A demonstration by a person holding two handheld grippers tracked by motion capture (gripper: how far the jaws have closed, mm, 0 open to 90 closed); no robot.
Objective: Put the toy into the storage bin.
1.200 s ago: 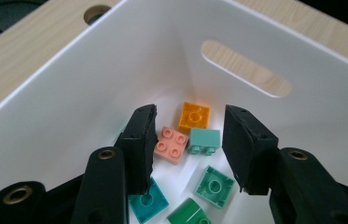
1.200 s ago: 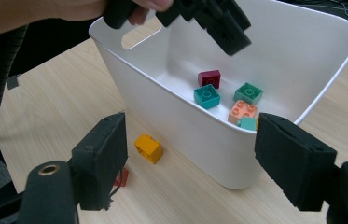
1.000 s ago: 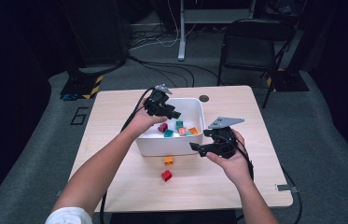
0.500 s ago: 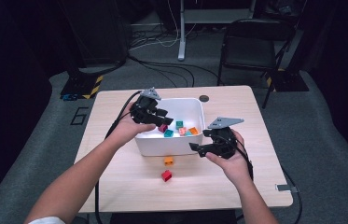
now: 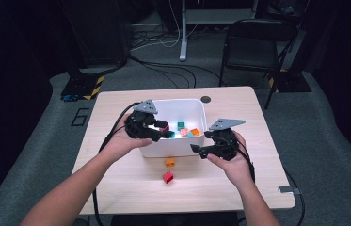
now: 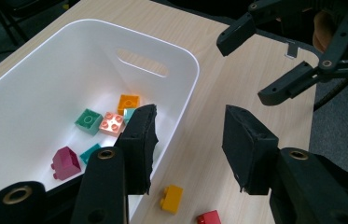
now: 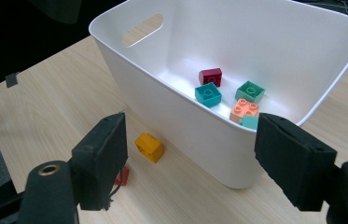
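Observation:
A white bin (image 5: 196,107) stands mid-table and holds several bricks: magenta (image 6: 66,162), green (image 6: 88,120), salmon (image 6: 111,123) and orange (image 6: 128,102). On the table in front of it lie an orange brick (image 5: 169,162) and a red brick (image 5: 167,177). My left gripper (image 5: 163,133) hovers at the bin's near left rim. It is open and empty, one jaw over the bin and one over the table (image 6: 188,126). My right gripper (image 5: 197,150) waits by the bin's near right corner. It is open wide with nothing held (image 7: 192,140) and faces the bin wall (image 7: 162,93) and the orange brick (image 7: 149,147).
Bare wood table (image 5: 239,183) lies in front of and beside the bin. A dark round hole (image 5: 205,99) sits behind the bin. A black folding chair (image 5: 258,42) and floor cables stand beyond the far edge. Cables trail from both grippers.
My left gripper has moved from above the bin's far left part toward the near left rim. The right gripper and the bricks have stayed put.

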